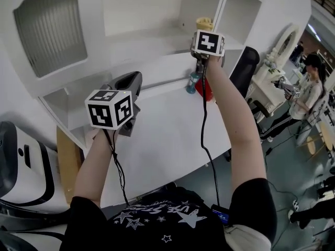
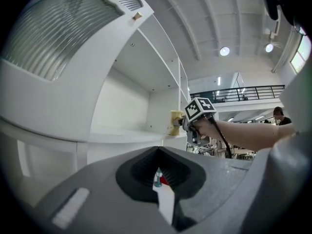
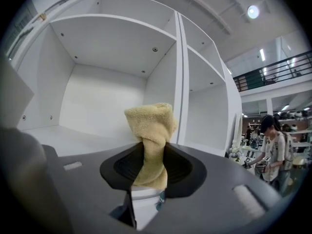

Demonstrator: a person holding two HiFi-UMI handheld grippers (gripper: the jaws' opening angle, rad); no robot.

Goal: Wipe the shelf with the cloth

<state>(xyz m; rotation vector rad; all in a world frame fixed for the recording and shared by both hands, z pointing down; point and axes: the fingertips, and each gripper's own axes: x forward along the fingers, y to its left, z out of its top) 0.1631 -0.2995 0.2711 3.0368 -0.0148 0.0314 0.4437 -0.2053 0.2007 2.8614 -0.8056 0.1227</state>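
Our right gripper (image 3: 152, 165) is up at the shelf (image 3: 73, 133), upper centre in the head view, jaws pinched on the twisted waist of the yellow cloth (image 3: 150, 123). The left gripper (image 2: 158, 174) hangs at lower left, jaws together on nothing. The worry: only a bunched tuft faces the board, so dragging could tug the cloth loose, or we skim without wiping.

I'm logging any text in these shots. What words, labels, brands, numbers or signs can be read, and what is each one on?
Shirt: pale letters among stars, upside down, too blurred to read.
Cube on the left gripper and cube on the right gripper: black-and-white square patterns, no words.
Bottle: label too small to read.
Cloth in the right gripper: no print.
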